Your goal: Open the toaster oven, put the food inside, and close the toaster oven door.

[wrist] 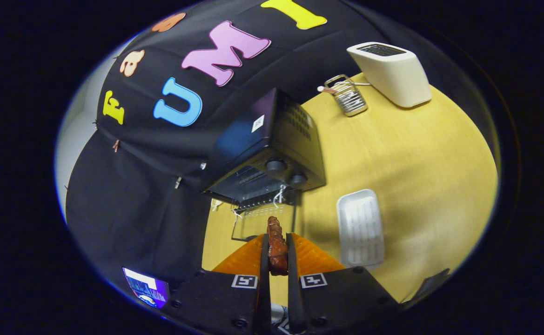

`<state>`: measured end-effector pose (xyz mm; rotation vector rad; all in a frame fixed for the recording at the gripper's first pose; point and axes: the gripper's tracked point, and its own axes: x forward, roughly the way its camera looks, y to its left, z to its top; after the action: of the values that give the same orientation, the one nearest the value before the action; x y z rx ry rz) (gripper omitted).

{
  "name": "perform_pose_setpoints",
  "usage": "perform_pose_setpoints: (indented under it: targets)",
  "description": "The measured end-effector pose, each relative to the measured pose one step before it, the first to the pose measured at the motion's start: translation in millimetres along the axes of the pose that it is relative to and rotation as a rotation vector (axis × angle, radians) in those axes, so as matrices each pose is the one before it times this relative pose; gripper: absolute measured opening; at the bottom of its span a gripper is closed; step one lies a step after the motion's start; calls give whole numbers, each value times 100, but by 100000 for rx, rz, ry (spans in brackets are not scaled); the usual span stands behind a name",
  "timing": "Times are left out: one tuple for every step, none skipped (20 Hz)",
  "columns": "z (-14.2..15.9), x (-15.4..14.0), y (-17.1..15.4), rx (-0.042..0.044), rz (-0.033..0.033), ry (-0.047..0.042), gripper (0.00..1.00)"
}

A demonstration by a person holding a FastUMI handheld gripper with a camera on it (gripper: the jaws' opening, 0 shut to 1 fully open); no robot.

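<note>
The toaster oven (265,153) is standing with its glass door (262,222) already dropped open, so the first step looks done. Just ahead of that door the gripper (277,251) is pinching a reddish-brown piece of food (277,249) between both orange fingers (246,258) — narrow, holding it. To the right a pale ridged tray (360,230) is lying bare on the wooden table (430,158). Judging from this, loading the food and closing the door are left — roughly midway.
</note>
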<state>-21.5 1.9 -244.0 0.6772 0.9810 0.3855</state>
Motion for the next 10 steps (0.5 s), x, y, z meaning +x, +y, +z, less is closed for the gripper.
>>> perform_pose_setpoints:
  targets:
    - [-509, 958, 1143, 251, 1497, -590, 19]
    - [-670, 849, 1356, 735, 1682, -619, 19]
    - [-576, 1096, 948, 864, 1551, -308, 18]
    - [-603, 1310, 678, 844, 812, -237, 19]
    - [-480, 1191, 494, 944, 212, -258, 19]
    - [-445, 1056, 466, 282, 95, -482, 18]
    - [-33, 1028, 319, 264, 293, -887, 18]
    - [201, 846, 588, 678, 507, -1579, 19]
    - [382, 829, 416, 1227, 687, -2171, 19]
    - [550, 804, 442, 1165, 626, -2258, 19]
